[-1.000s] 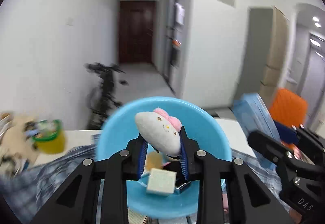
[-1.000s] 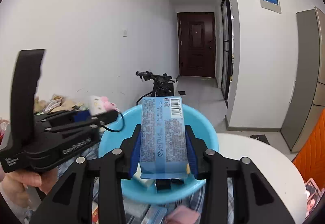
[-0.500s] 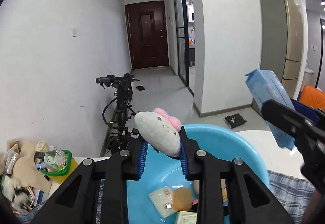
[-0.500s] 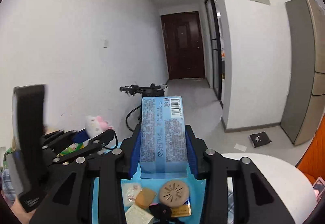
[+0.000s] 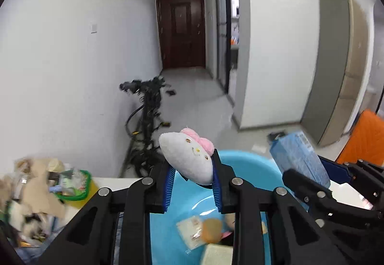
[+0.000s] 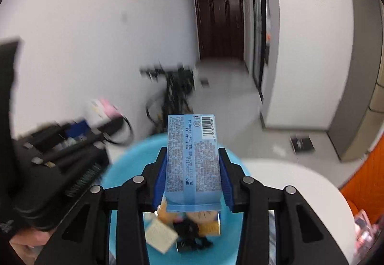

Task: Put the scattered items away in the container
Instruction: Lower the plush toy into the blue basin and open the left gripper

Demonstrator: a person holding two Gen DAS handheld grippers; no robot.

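Left wrist view: the left gripper (image 5: pixel 192 183) is clenched on a small white plush toy (image 5: pixel 186 158) with a pink bow, its blue pads pressing the toy's lower sides while the head sticks up above the fingertips. Right below and beyond the toy lies a light blue basin (image 5: pixel 249 164) on a white table (image 5: pixel 115 183). Inside the basin sit a clear packet (image 5: pixel 190 231), a round tan biscuit (image 5: pixel 212 230) and a pale block (image 5: pixel 217 254) near the bottom edge. At the right the right gripper (image 5: pixel 319 169) reaches in, holding a light blue packet (image 5: pixel 298 157) tilted over the basin's right rim. On the left of the table stands a green-rimmed tub (image 5: pixel 74 184) among blurred clutter. A bicycle (image 5: pixel 146 118) leans by the white wall in the hallway, with a dark door (image 5: pixel 183 29) at the far end.

Right wrist view: the right gripper (image 6: pixel 193 175) grasps the light blue packet (image 6: pixel 192 159) upright between its blue pads, the barcode at the packet's top right. The packet hangs over the blue basin (image 6: pixel 124 164), where a pale block (image 6: pixel 160 237), a dark item (image 6: pixel 189 235) and tan snacks lie together. The basin sits on the white table (image 6: pixel 300 183). At the left, blurred, the left gripper (image 6: pixel 96 120) holds the plush toy (image 6: pixel 100 108) over the basin's left side, and part of a hand (image 6: pixel 24 243) shows at the lower left corner. An orange thing (image 6: pixel 362 169) sits at the right edge.
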